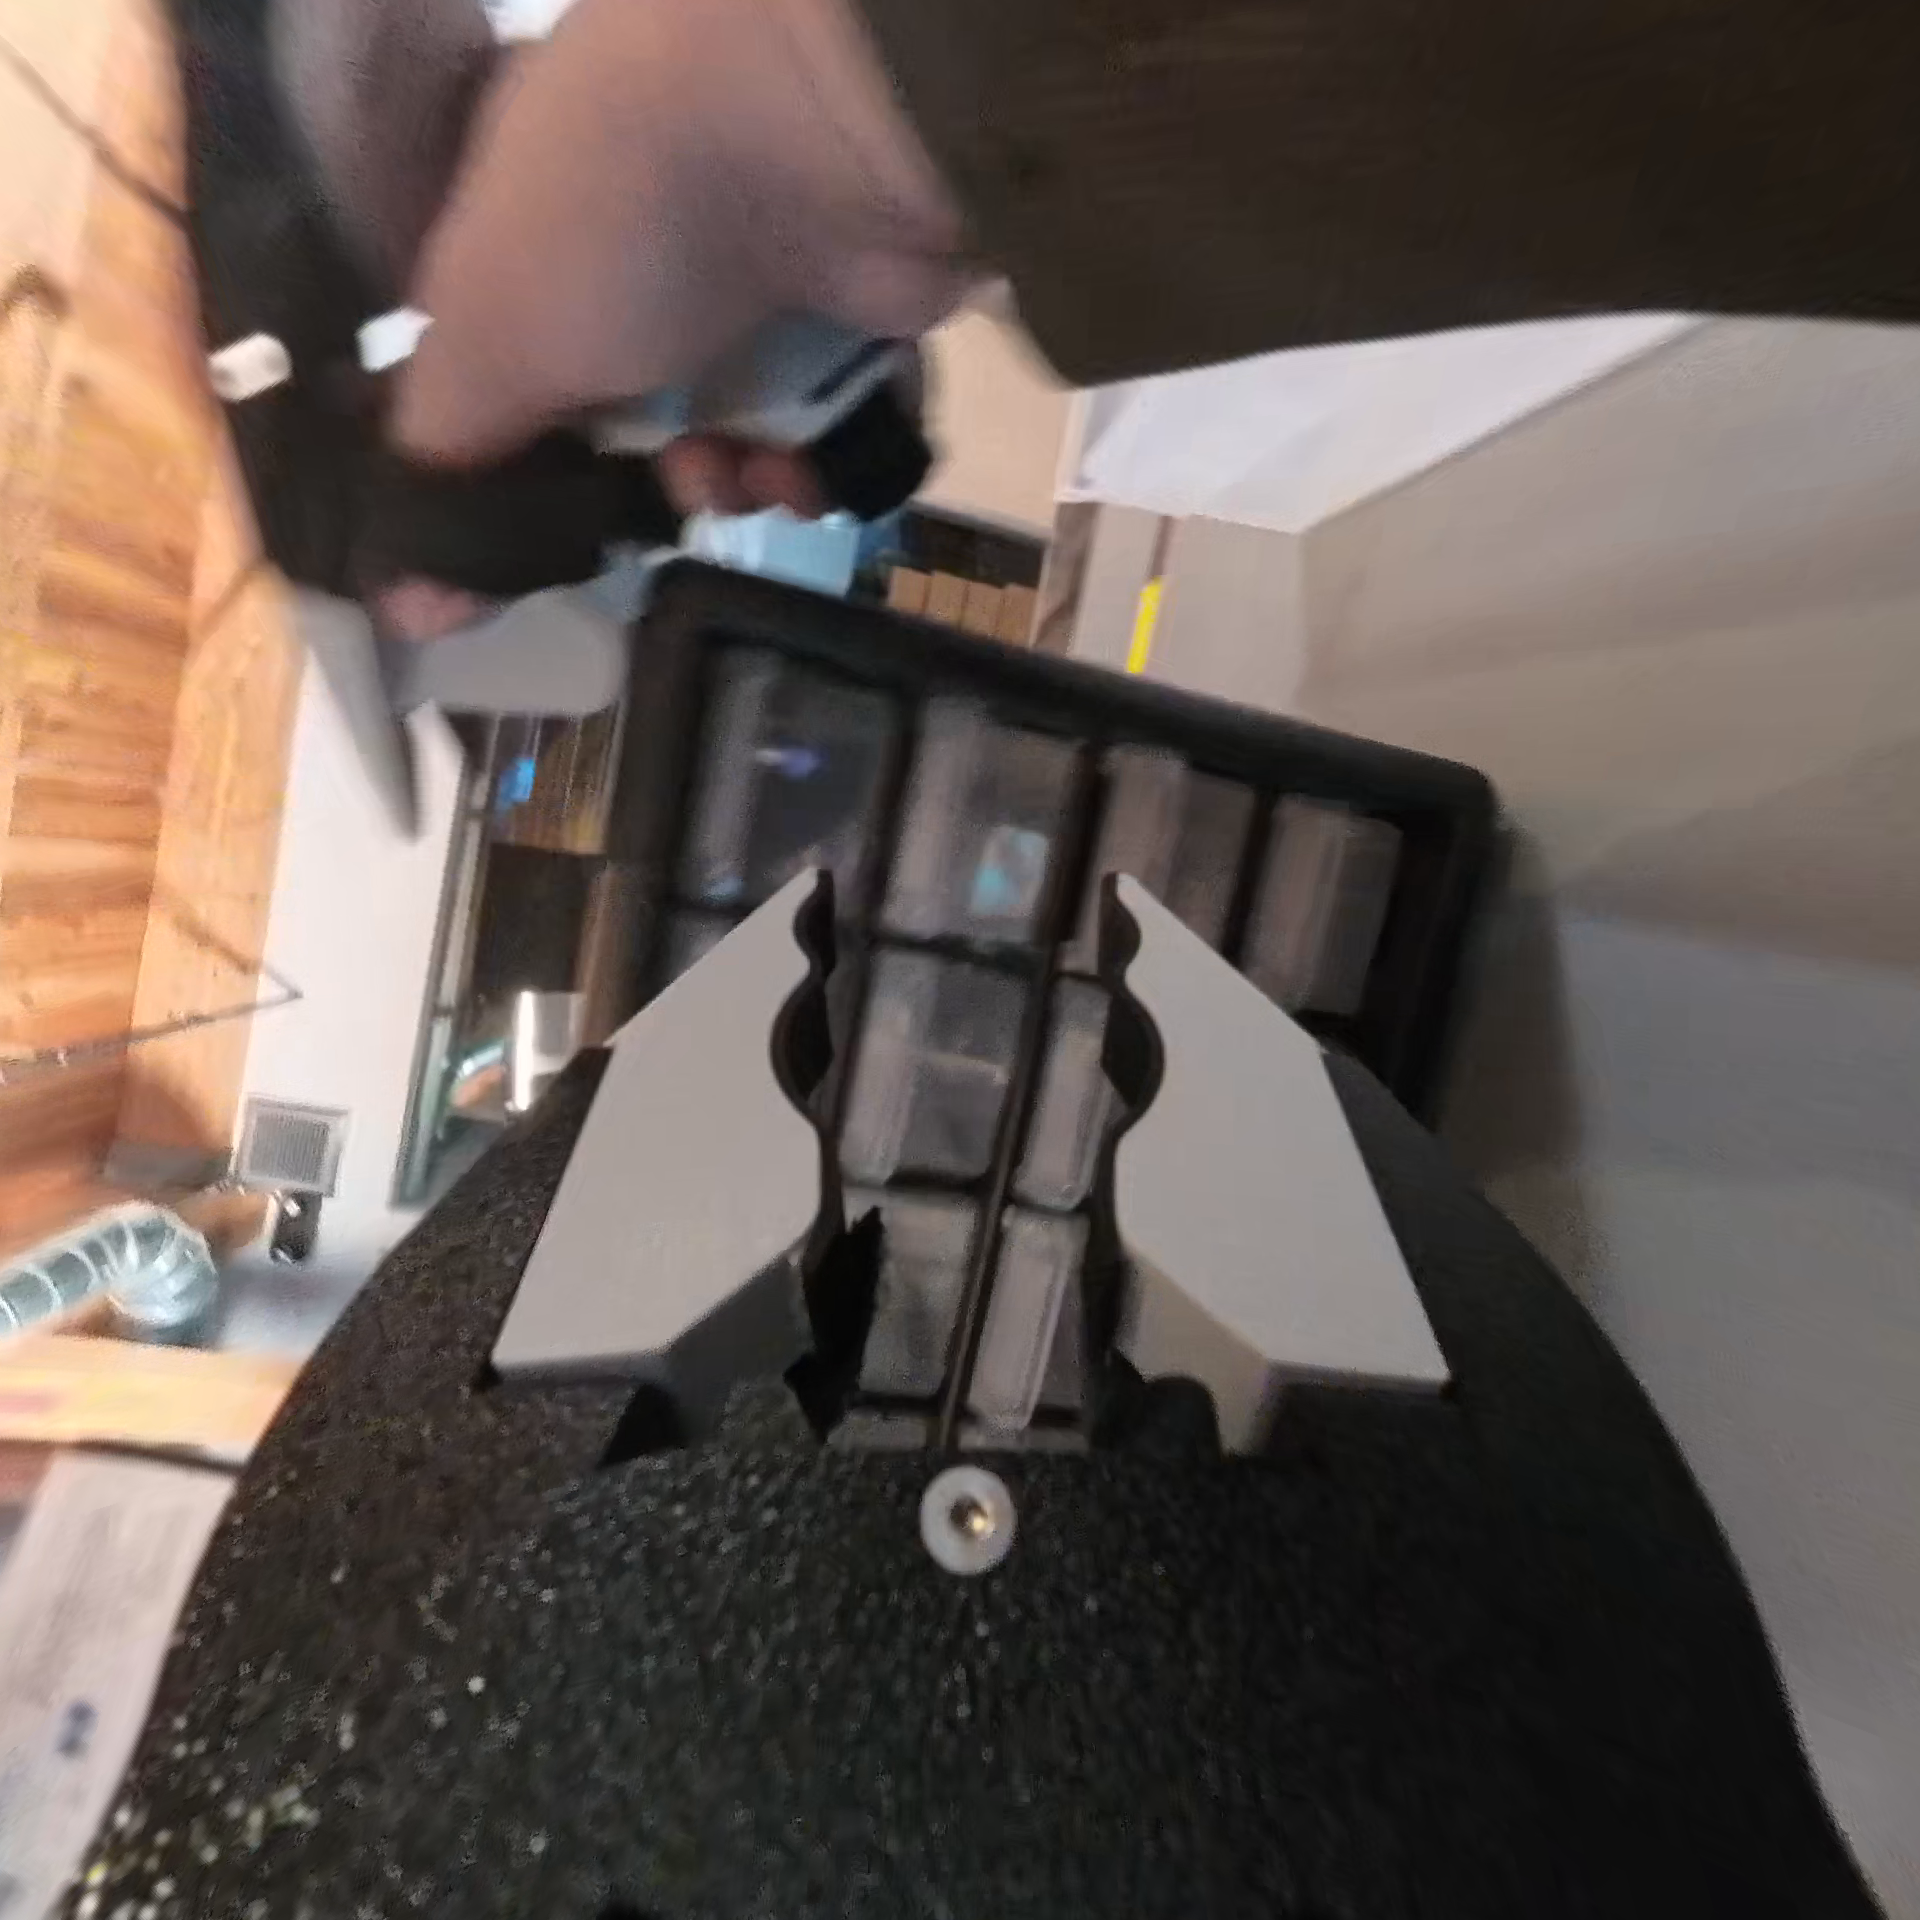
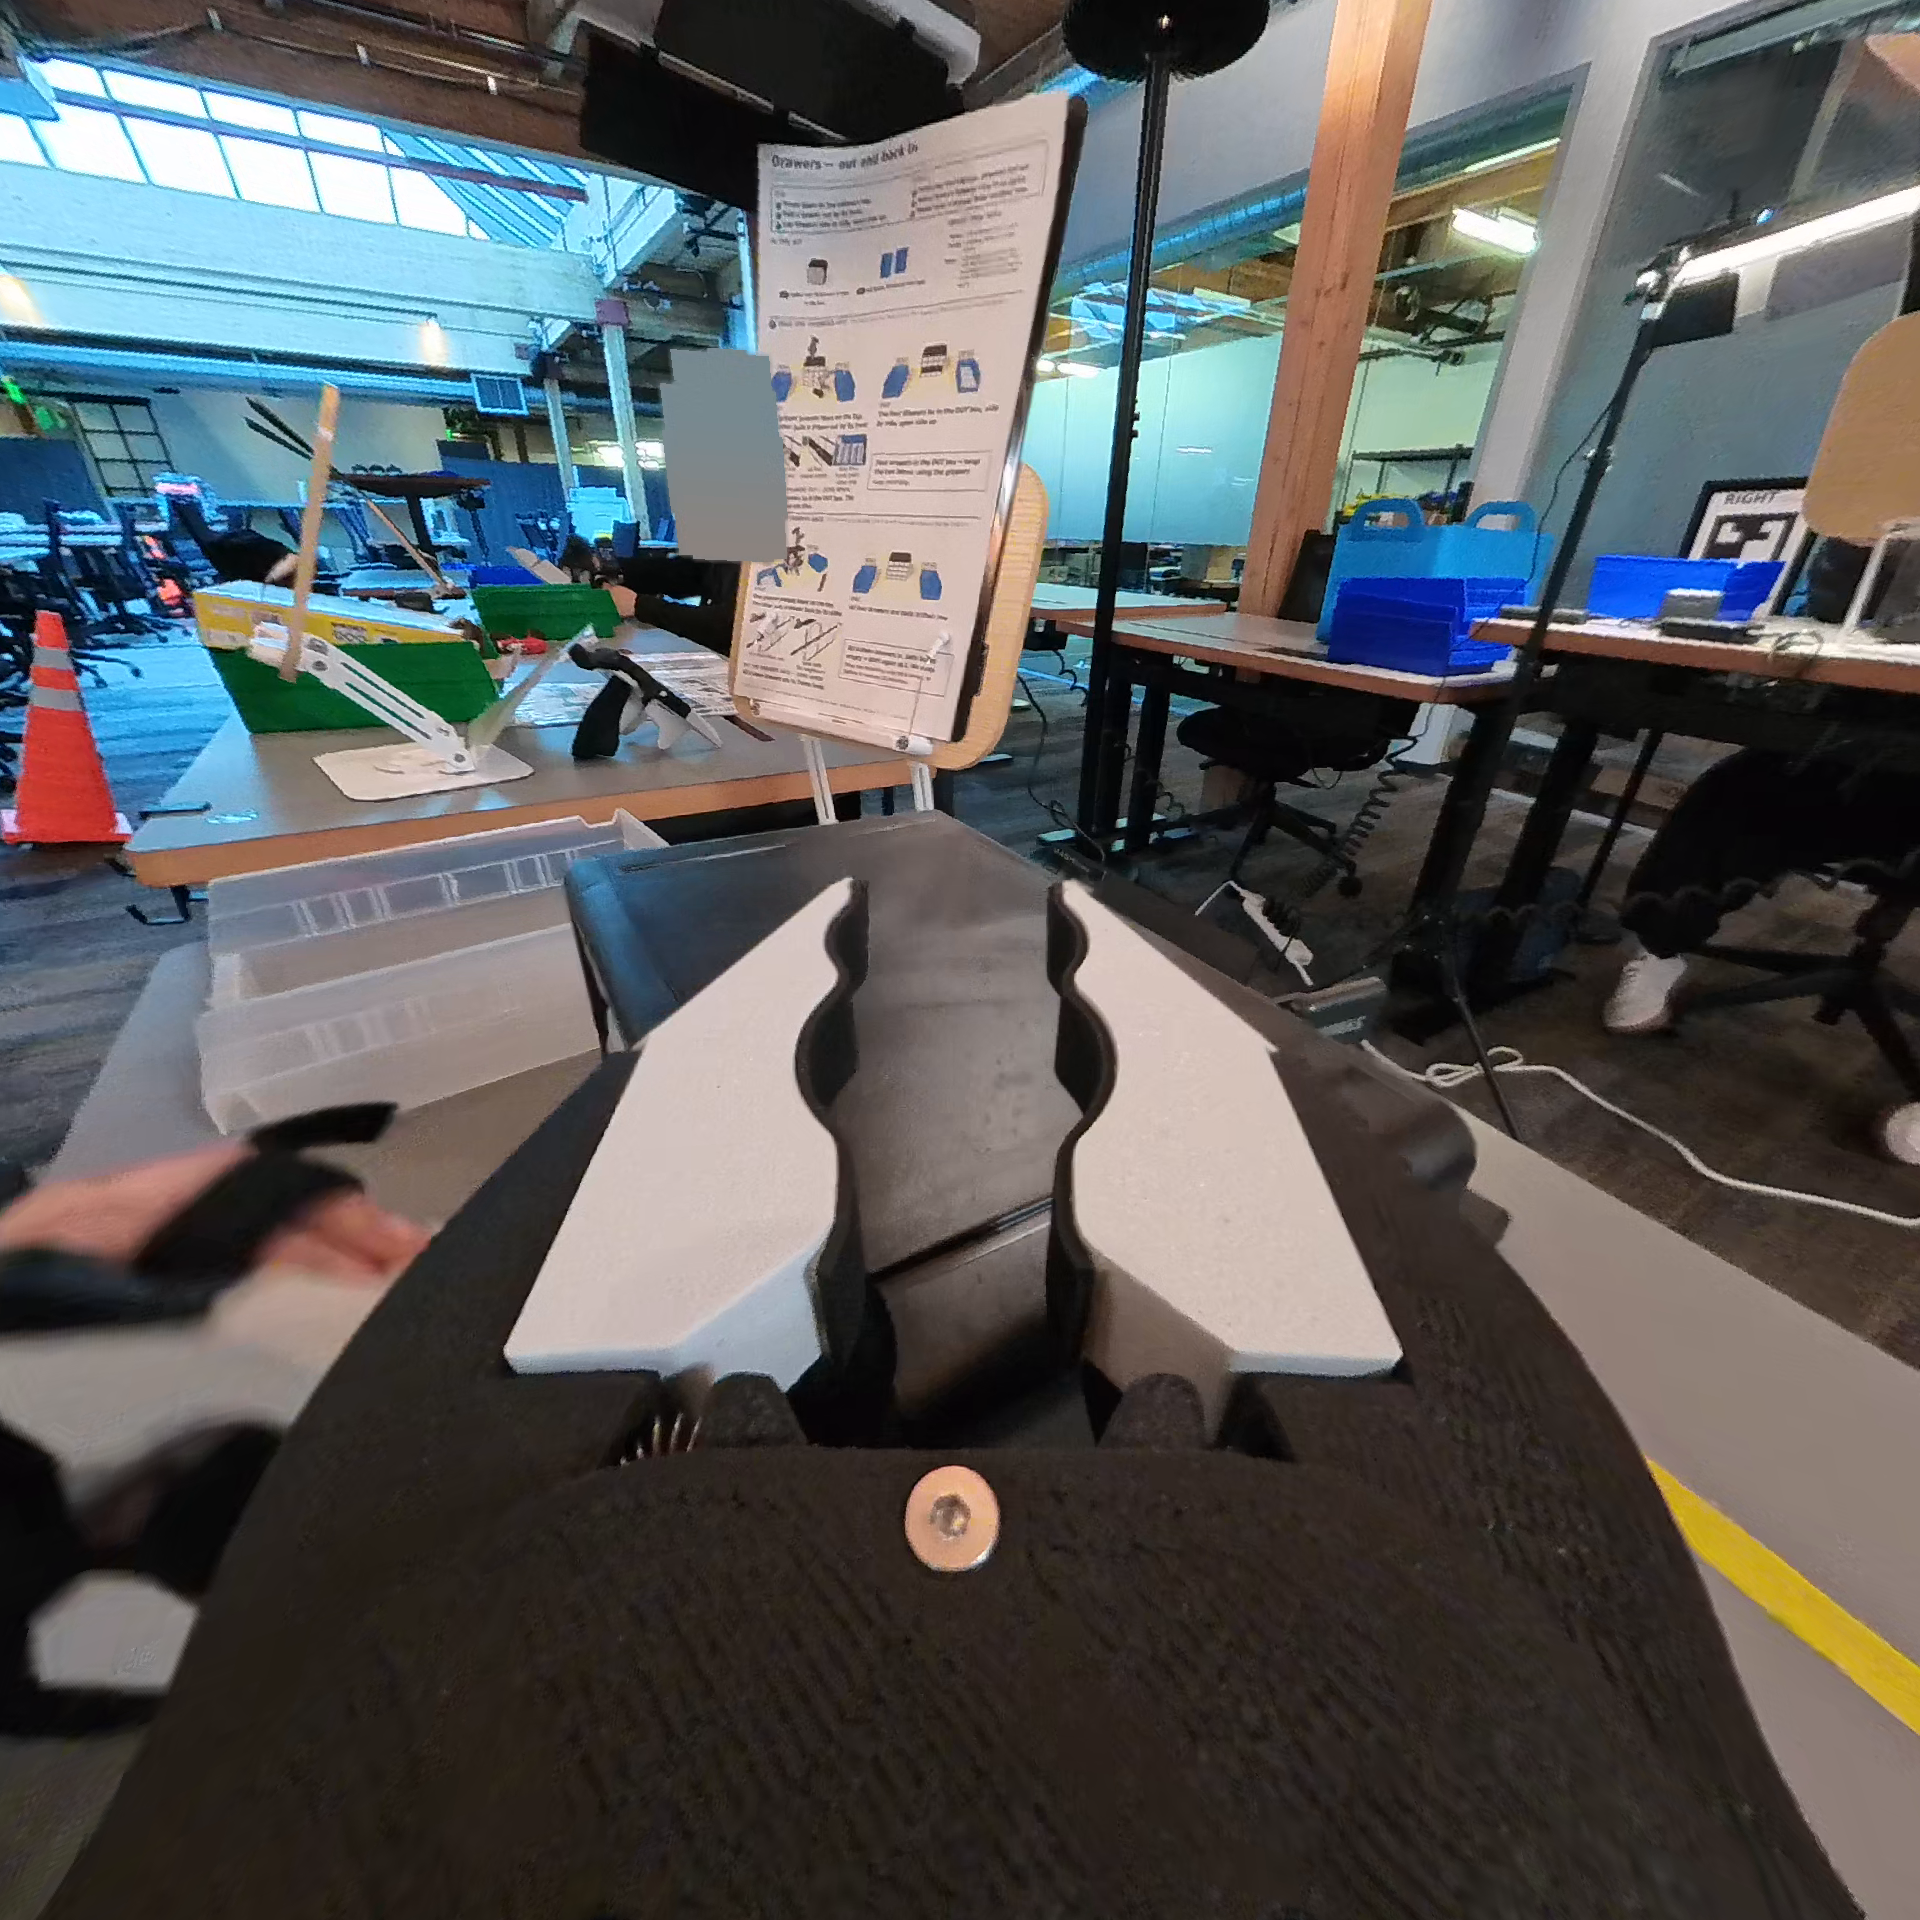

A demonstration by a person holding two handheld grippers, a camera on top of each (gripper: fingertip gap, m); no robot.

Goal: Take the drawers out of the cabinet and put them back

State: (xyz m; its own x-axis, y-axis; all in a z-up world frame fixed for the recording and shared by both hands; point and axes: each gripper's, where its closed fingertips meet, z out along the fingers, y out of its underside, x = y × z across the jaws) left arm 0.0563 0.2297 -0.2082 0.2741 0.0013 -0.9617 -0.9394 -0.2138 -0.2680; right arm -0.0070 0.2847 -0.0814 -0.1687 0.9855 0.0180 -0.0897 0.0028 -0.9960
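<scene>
Both tools hover at the black cabinet, fingers apart.

The left tool (image 1: 966, 914) faces the cabinet (image 1: 1455, 821) front and its clear drawers (image 1: 977, 821), gripping nothing. The right tool (image 2: 956, 904) hangs above the cabinet's top (image 2: 727, 894), also empty-handed. Two clear drawers (image 2: 405, 966) lie on the bench (image 2: 125, 1091) just beside the cabinet.

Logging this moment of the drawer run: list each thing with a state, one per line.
left gripper: open, holding nothing, facing the cabinet front.
right gripper: open, over the cabinet top.
cabinet: drawers seen are in their slots.
clear tray: on the table left of the cabinet.
instruction sheet: propped upright on a stand.
</scene>
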